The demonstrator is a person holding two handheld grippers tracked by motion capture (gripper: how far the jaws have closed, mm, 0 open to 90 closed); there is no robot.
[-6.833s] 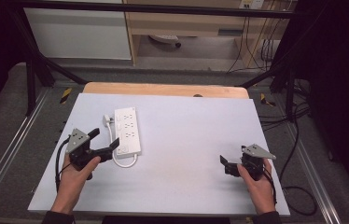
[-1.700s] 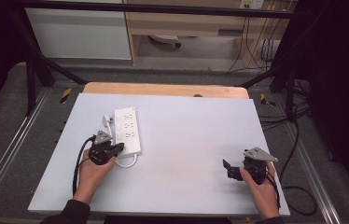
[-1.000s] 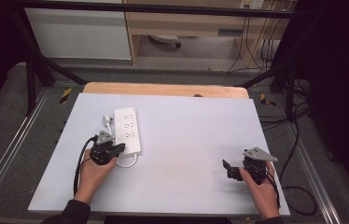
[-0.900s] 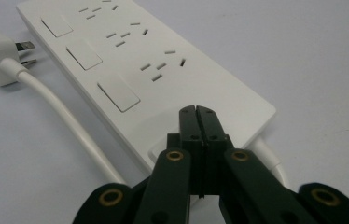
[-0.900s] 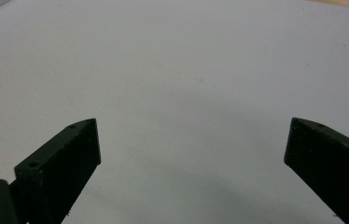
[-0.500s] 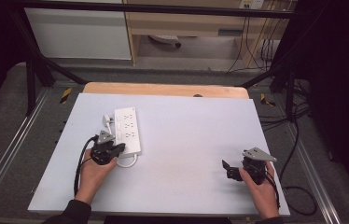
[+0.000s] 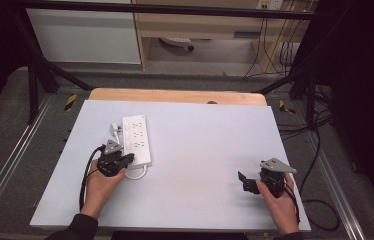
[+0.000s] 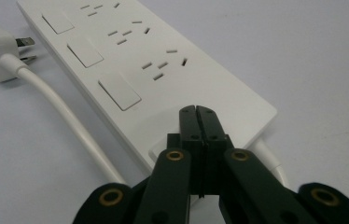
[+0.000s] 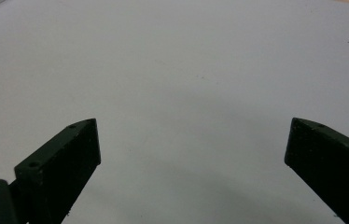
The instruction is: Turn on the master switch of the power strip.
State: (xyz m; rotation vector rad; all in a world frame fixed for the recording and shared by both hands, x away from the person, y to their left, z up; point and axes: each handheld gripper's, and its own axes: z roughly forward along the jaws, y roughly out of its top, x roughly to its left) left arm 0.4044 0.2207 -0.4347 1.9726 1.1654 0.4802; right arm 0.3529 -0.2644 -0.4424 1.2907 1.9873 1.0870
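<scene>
A pale desk [image 7: 200, 150] with a wooden far edge [image 7: 175, 95] is seen; behind it, black cables [image 7: 275, 55] are hung by a cabinet [image 7: 82, 35].

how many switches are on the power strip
3 show on the power strip, in a row along its cable-side edge: one at the far end, one in the middle, one nearest the shut left tongs at. The tongs hide the near end, which may hold another.
</scene>
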